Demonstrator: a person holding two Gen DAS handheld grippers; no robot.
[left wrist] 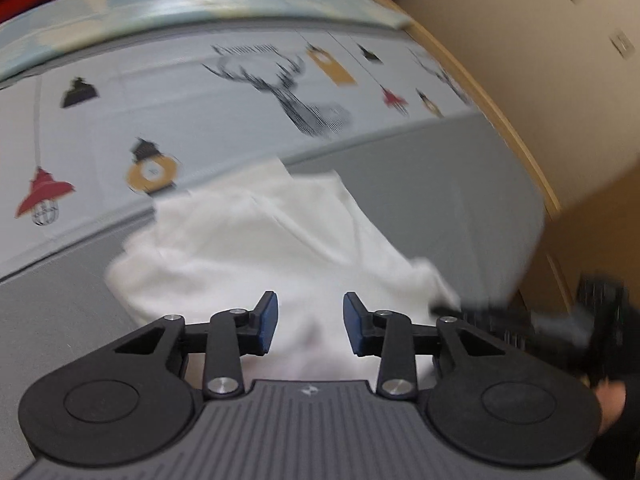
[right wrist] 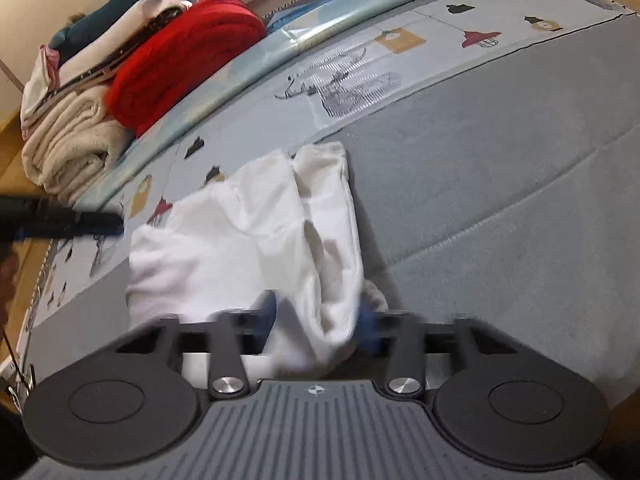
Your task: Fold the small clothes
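On the grey mattress [right wrist: 500, 184], near its printed sheet [left wrist: 240, 92] with deer and lanterns, lies the white garment [left wrist: 260, 248] — crumpled, partly folded. The left gripper [left wrist: 310, 326] hovers over its near edge, blue pads apart, nothing between them. The right gripper [right wrist: 320, 320] has a bunch of white cloth between its fingers — motion blur hides whether they are clamped. Folded blankets [right wrist: 120, 92] are stacked by the far edge.
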